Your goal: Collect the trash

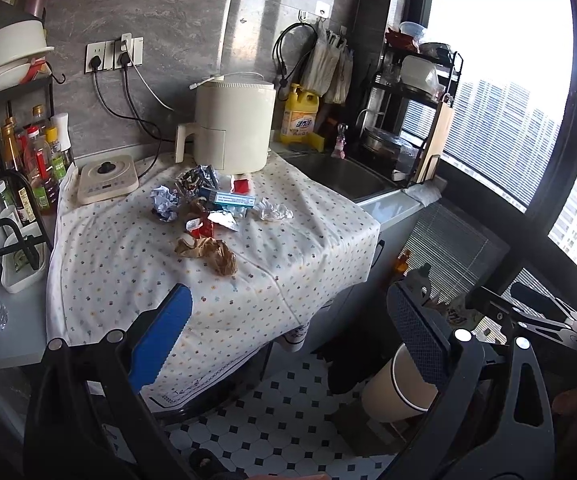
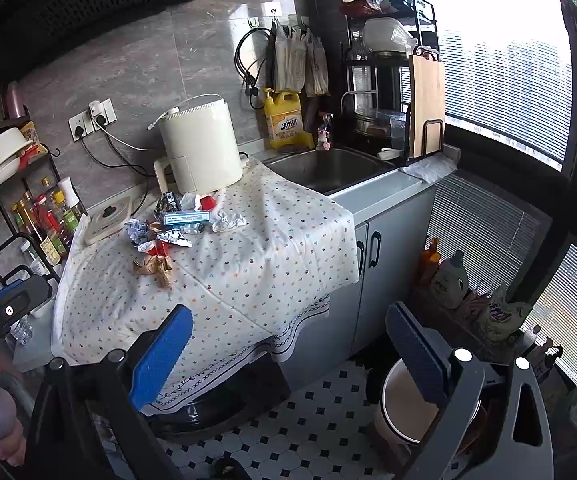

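Here, at the bottom of each wrist view, the left gripper [image 1: 292,328] and right gripper [image 2: 288,344] are seen spread wide, nothing held between the fingers; a bin [image 1: 392,384] stands on the tiled floor [image 1: 288,412] at lower right, partly hidden by a finger; beyond, at frame centre, the trash [image 1: 208,216] is heaped on the dotted cloth [image 1: 288,248]: crumpled paper, wrappers, a blue-white box; behind it, touching the pile's far edge, a cream pot [image 1: 232,124] is set; a sink [image 1: 340,172] is seen to the right.
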Motion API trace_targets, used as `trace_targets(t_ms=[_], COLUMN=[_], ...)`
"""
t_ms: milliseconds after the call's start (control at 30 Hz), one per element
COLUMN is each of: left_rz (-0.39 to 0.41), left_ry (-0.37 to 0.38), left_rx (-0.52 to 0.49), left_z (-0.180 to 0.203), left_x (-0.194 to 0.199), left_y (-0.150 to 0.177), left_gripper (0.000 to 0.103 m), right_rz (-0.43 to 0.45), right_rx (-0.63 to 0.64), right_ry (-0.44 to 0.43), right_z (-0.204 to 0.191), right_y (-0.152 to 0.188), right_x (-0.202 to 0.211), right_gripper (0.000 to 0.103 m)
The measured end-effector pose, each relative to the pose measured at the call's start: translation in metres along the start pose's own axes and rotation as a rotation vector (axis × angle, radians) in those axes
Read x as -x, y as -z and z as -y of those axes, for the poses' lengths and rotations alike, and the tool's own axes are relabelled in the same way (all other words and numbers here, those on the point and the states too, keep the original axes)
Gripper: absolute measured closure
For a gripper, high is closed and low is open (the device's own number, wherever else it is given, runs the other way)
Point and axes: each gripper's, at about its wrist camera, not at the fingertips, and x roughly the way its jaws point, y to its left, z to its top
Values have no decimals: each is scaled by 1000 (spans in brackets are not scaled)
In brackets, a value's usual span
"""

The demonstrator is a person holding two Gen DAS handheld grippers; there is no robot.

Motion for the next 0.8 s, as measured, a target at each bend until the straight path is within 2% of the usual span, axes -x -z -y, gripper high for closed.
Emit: trace_targets(t_ms=[500, 800], left_rz=[-8, -41], left_ry=[0, -34], left_rx=[4, 54], left_z=[-1, -39], left_x=[-2, -22], left_y=[-1, -7], left_gripper=[6, 6], right_rz=[-12, -57], right_rx=[-8, 22], right_ry=[-9, -77], right_z=[5, -20], right_y=[-7, -17], right_x=[2, -29], right_gripper=[8, 8])
